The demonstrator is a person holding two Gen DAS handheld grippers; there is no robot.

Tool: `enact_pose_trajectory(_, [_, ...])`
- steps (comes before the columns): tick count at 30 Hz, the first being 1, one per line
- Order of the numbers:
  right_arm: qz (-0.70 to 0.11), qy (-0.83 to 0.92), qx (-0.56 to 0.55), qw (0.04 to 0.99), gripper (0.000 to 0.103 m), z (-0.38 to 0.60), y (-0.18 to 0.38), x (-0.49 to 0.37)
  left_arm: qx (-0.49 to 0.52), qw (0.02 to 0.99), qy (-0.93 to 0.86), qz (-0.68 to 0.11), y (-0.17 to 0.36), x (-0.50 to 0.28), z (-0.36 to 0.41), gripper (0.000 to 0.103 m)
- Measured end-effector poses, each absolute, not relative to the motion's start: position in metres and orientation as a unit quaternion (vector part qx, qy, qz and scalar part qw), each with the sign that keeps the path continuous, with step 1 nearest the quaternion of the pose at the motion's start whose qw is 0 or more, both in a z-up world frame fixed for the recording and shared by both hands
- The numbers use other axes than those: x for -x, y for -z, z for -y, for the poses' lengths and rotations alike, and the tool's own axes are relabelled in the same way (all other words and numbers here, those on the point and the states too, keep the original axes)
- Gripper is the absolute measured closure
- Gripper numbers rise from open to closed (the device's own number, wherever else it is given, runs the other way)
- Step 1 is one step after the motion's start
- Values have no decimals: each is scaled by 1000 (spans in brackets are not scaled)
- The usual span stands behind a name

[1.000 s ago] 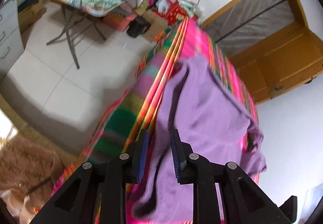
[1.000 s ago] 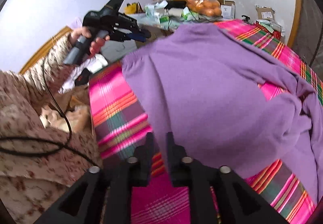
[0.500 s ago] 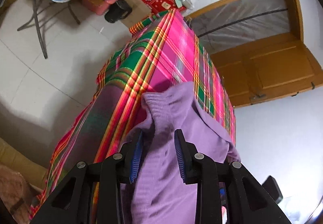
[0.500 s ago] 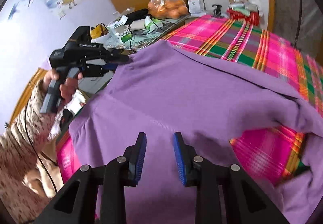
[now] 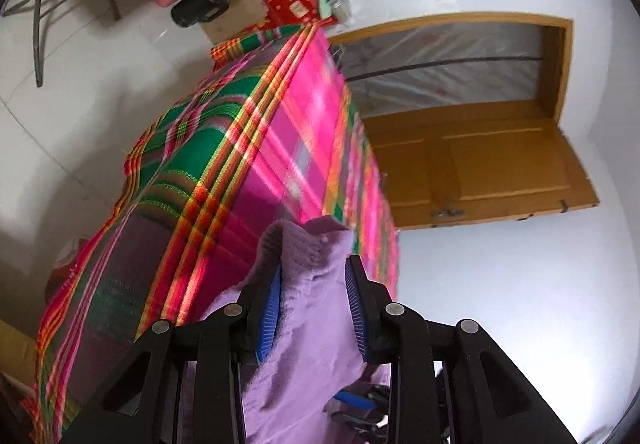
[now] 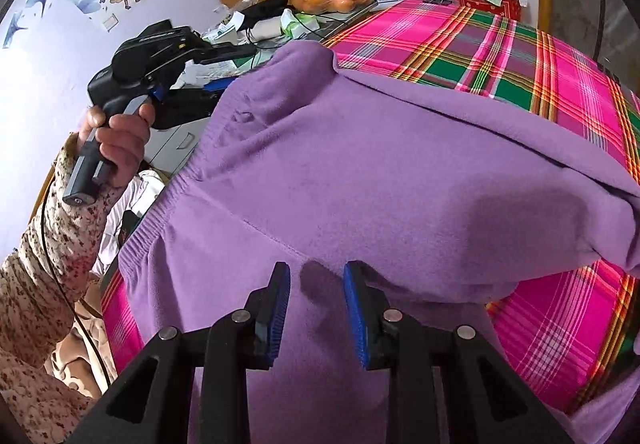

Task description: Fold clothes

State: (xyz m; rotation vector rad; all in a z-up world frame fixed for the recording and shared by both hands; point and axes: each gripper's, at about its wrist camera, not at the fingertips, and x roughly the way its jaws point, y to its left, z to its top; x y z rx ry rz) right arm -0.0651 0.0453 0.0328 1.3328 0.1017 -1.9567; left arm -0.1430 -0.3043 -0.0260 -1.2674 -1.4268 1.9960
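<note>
Both grippers, jaws parted after opening, are now sitting over the soft, limp purple knit sweater [image 6: 380, 171] on the plaid-covered tabletop [image 6: 500, 59], best pinched at its ribbed hem [image 6: 160, 211].

Left tongs [image 5: 314, 302] and right tongs [image 6: 316, 304] both point downward with jaws parted.
</note>
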Motion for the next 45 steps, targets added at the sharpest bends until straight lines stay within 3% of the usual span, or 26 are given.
enact_pose_trajectory(11, [-39, 765, -527, 368, 75, -38, -29, 67, 458, 202, -699, 511, 25, 150, 288, 73])
enact_pose_trajectory(12, [-39, 765, -528, 368, 75, -37, -28, 67, 455, 200, -701, 511, 25, 150, 288, 77])
enact_pose_trajectory(13, [-38, 765, -527, 368, 75, -37, -29, 67, 449, 192, -710, 507, 23, 148, 290, 98])
enact_pose_trajectory(14, [-38, 765, -527, 368, 75, -36, -28, 66, 439, 177, -724, 501, 20, 146, 292, 98])
enact_pose_trajectory(22, [-39, 765, -526, 370, 75, -35, -27, 66, 412, 81, -798, 432, 7, 147, 313, 98])
enact_pose_trajectory(29, [-44, 763, -524, 375, 75, -30, -26, 59, 443, 69, -785, 428, 27, 149, 321, 97])
enact_pose_trajectory(39, [-50, 769, -508, 385, 75, -33, -35, 35, 476, 67, -800, 359, -4, 74, 309, 73])
enact_pose_trajectory(45, [-61, 769, -499, 396, 74, -35, -39, 7, 518, 50, -811, 267, -12, 34, 280, 72])
